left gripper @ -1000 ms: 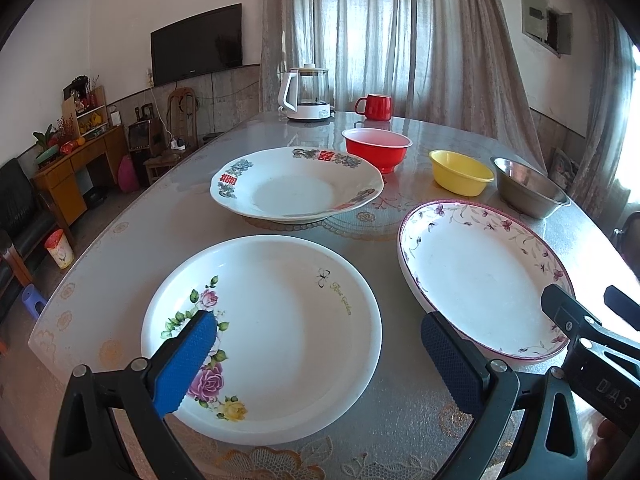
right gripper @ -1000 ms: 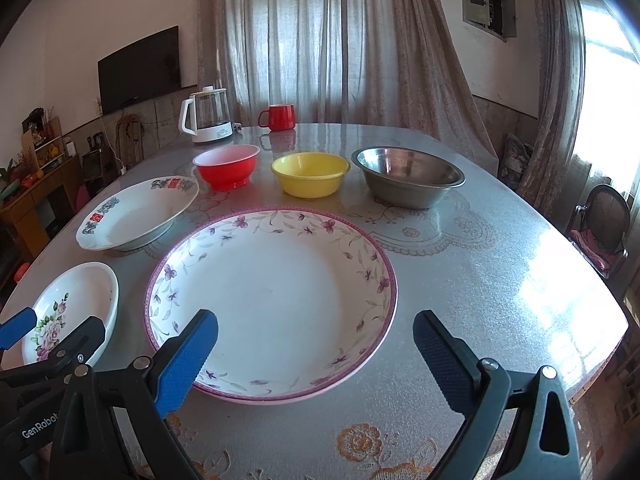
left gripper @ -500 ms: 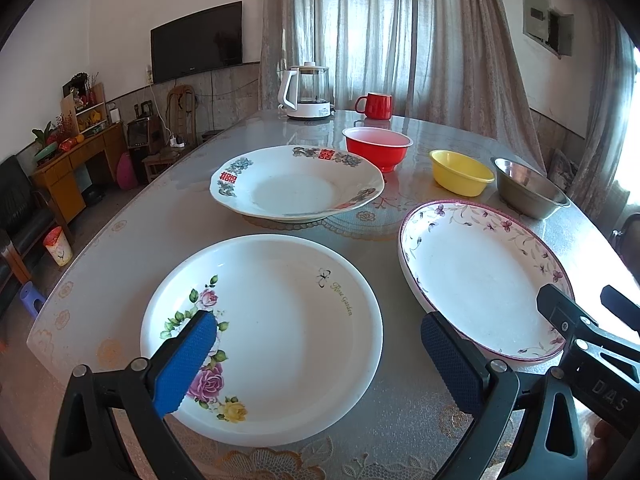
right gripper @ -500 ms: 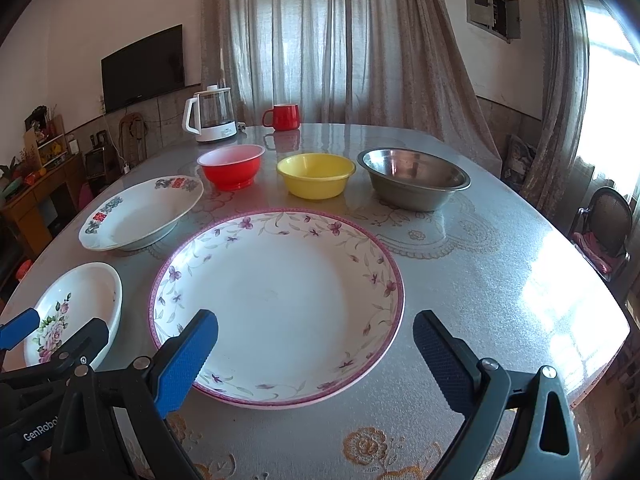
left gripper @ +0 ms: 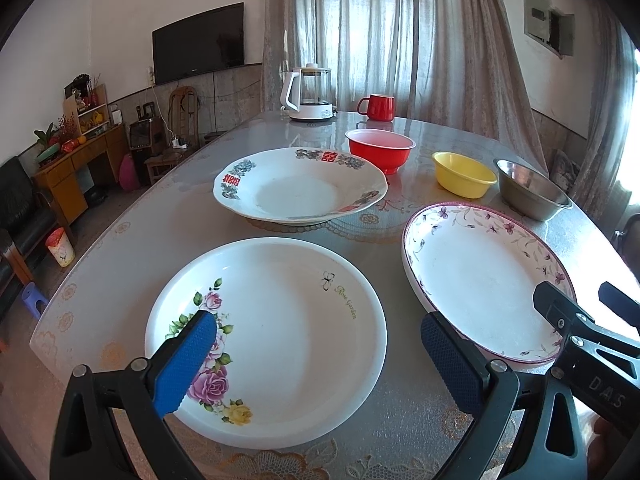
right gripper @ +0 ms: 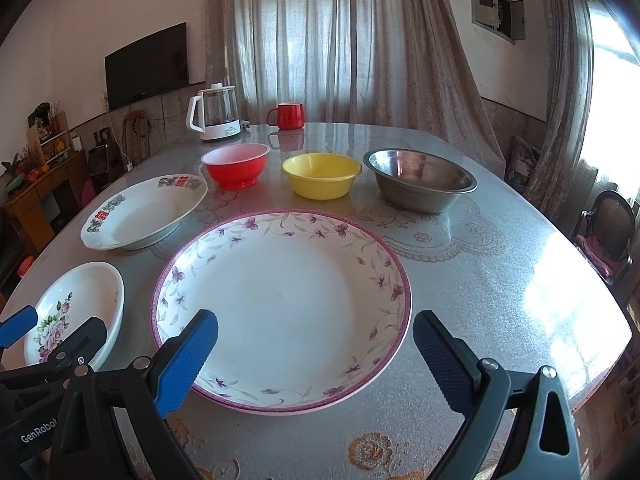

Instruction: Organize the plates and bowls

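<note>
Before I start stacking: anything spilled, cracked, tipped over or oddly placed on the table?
Nothing stands out. The three plates and three bowls sit upright, apart and empty, with no visible cracks or spills. Both tools, left and right, are open and hold nothing.

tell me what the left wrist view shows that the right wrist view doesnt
Only the left wrist view: the whole rose plate, the open left tool over it, and a cup on the floor.

Only the right wrist view: the table's right edge and a chair.

Both: the purple-rimmed plate, red bowl, yellow bowl, steel bowl, kettle and mug.
</note>
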{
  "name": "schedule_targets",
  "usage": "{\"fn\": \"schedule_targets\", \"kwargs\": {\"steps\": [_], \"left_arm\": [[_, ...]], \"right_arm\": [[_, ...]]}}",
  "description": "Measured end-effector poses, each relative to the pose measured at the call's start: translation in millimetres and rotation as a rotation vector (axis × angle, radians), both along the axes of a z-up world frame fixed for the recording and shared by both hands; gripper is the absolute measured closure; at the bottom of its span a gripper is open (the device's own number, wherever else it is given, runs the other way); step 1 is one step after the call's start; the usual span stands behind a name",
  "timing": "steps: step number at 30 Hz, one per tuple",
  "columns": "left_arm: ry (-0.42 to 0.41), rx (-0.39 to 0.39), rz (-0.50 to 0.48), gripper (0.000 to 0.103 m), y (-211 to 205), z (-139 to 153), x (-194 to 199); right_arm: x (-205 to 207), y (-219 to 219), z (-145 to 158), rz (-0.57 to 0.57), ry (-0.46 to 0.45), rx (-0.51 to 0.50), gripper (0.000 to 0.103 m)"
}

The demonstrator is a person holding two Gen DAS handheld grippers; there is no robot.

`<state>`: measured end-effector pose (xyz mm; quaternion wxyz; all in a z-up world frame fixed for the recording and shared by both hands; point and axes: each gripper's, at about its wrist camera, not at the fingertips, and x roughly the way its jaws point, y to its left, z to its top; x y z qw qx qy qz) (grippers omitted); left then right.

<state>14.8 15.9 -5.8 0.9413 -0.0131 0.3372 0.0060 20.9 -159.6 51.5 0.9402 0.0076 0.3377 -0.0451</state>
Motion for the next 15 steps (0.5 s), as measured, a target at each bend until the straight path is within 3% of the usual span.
{"fn": "schedule_targets", "kwargs": {"steps": [9, 15], "left_arm": [[0.004, -0.011, -0.018, 0.000, 1.4, -0.3, 1.8], [0.025, -0.080, -0.079, 0.000, 9.4, 2.8, 8.9]], "right_arm": [[5.7, 2.1, 2.5, 0.023, -0.005, 0.000, 0.003], [20.2, 4.5, 8.0, 0.088, 0.011, 0.049, 0.003]]}}
